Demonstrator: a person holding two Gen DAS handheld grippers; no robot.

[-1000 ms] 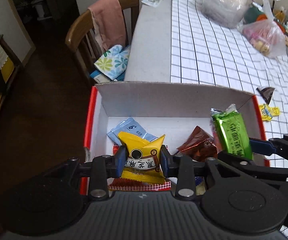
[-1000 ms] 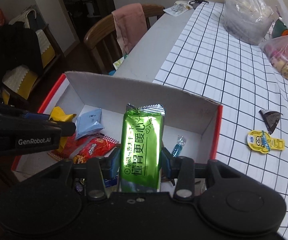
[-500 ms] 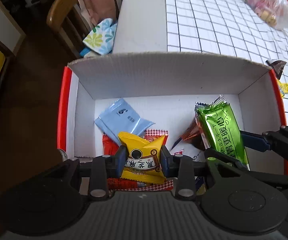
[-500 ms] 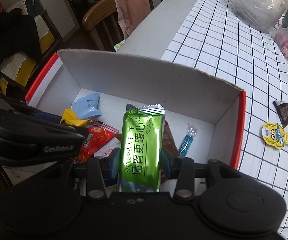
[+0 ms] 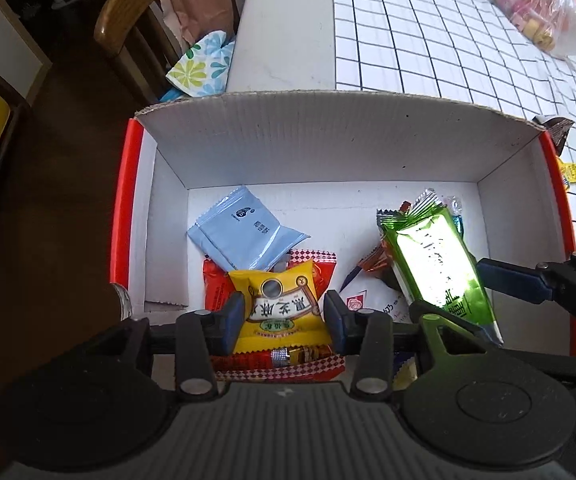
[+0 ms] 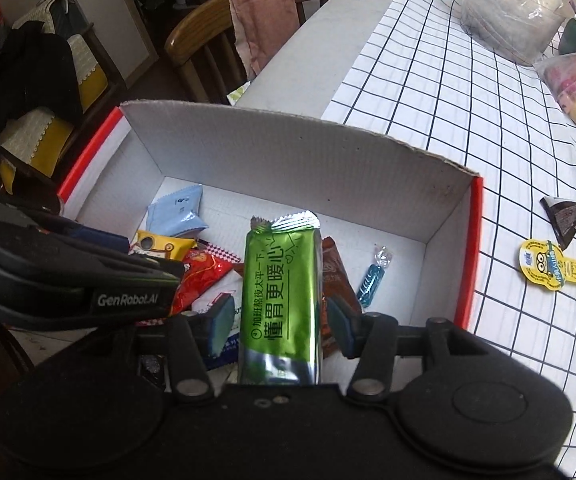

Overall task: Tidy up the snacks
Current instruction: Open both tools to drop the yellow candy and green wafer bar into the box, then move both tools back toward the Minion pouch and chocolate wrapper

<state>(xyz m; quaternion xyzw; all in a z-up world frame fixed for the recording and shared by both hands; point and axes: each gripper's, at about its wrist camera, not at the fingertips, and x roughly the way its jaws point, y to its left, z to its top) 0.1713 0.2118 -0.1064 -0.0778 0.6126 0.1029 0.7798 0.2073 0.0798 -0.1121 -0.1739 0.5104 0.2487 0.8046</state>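
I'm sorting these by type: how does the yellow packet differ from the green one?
The yellow packet is short and squat; the green packet is a long, narrow bar. Yellow has a white label band; green is shiny foil with dark print. Yellow lies over a red packet on the box's left; green beside a brown packet on its right. Both are sealed.

— Where's my yellow packet (image 5: 277, 312)?
— Low in the box (image 5: 328, 136), on the red snacks (image 5: 320, 268), just in front of the blue sachet (image 5: 243, 232).
— And the green bar (image 6: 281, 300)?
— Lengthwise over the brown wrapper (image 6: 334, 276), near the blue candy (image 6: 372, 280).
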